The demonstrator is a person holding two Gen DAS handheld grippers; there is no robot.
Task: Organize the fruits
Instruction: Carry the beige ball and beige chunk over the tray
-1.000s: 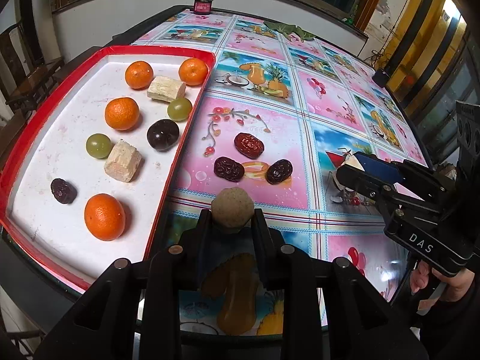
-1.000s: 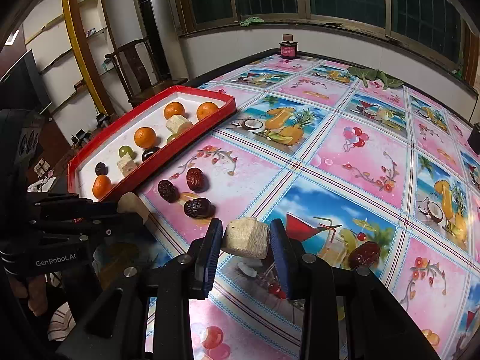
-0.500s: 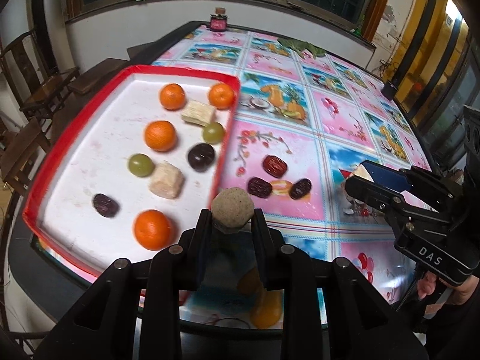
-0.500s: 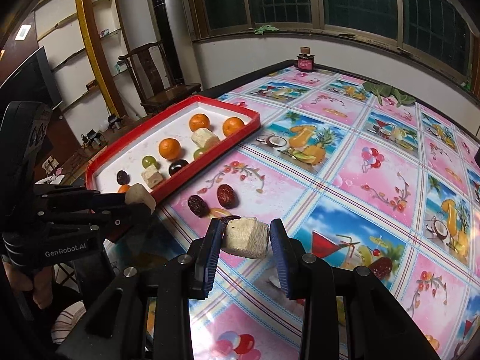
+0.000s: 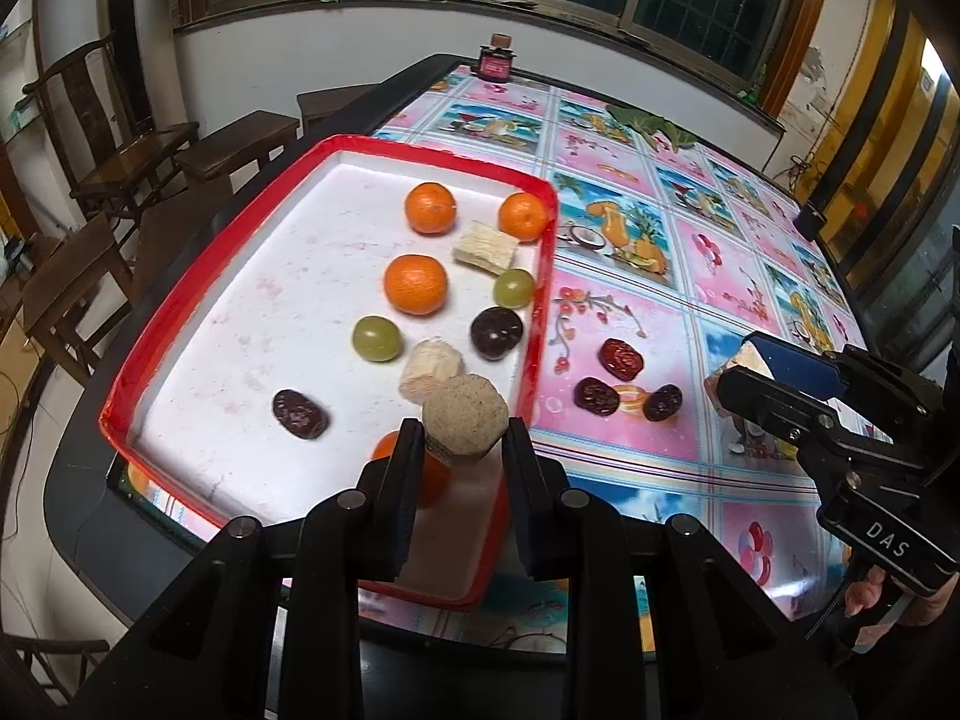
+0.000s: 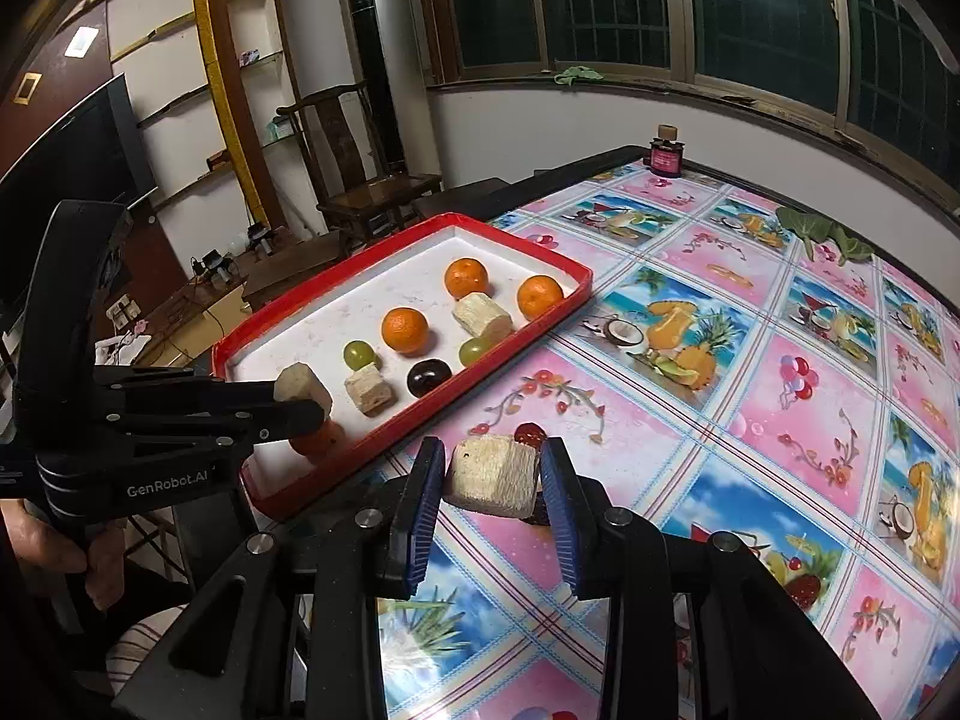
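My left gripper is shut on a pale sugarcane chunk and holds it above the near right corner of the red tray. The tray holds several oranges, two green grapes, a dark plum, a date and two sugarcane pieces. My right gripper is shut on another sugarcane chunk, held above the tablecloth just right of the tray. Three dates lie on the cloth between the tray and the right gripper. The left gripper also shows in the right wrist view.
The table carries a pink and blue fruit-print cloth. A small dark jar stands at the far edge. Green leaves lie near the far right. Wooden chairs stand left of the table.
My left gripper has moved left with its chunk, from over the cloth to over the tray's near corner. My right gripper has drifted towards the tray, its chunk still held.
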